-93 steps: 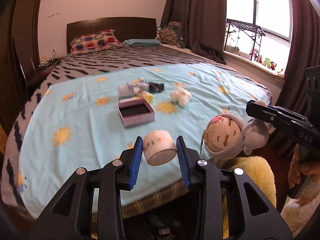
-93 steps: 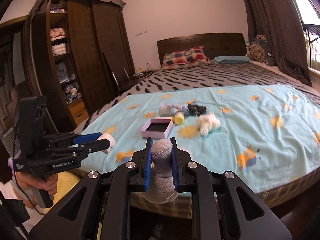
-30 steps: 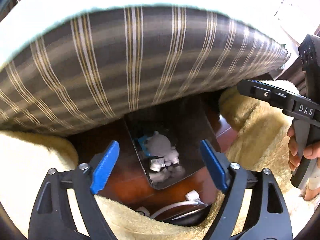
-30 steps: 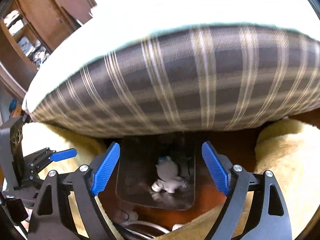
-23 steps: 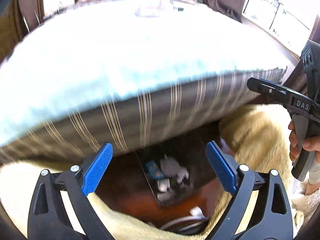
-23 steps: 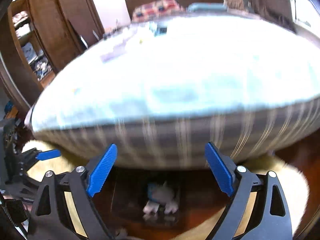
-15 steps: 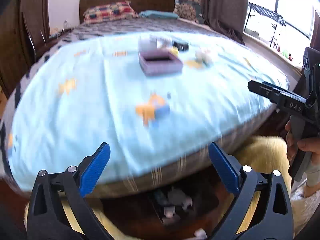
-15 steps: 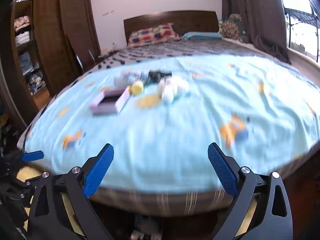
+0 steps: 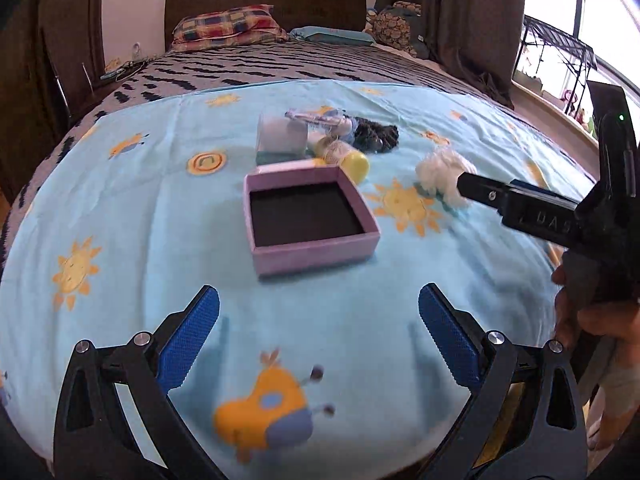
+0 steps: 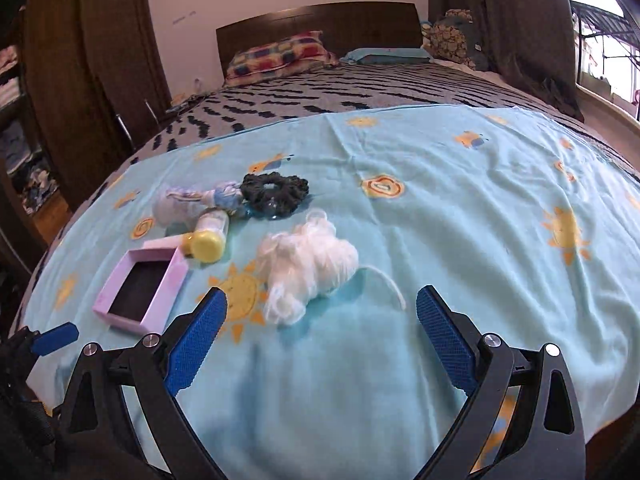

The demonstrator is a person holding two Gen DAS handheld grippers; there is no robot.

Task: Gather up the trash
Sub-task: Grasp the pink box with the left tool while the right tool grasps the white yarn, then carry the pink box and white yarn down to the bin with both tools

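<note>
Blue-padded and empty, both tools are back over the bed: the left gripper (image 9: 318, 338) and the right gripper (image 10: 322, 338) each hang with jaws wide apart and nothing between them. Three seconds earlier the left was clamped on a small round tub and the right on a grey plush toy; a second ago both cameras looked down into a dark bin on the floor at the foot of the bed, where those two pieces lay. That drop looks complete — and the pair have swung up again toward what is left. Still waiting on the light blue sheet (image 10: 460, 200) are a pink box (image 9: 310, 222), open and showing a dark inside, a white yarn clump (image 10: 308, 266) with a loose strand trailing, a yellow-capped bottle (image 10: 208, 236) lying on its side just beside the box, a dark scrunchie (image 10: 276, 192) and a pale bundle of wrappers (image 10: 184, 202) behind them. The left gripper faces the box, the right faces the yarn, so those seem the likely next pickups. Neither current view shows the bin, which sits below the mattress edge. The bundle is too tangled to sort into separate items, and in the left view the right tool's arm crosses part of the yarn.
</note>
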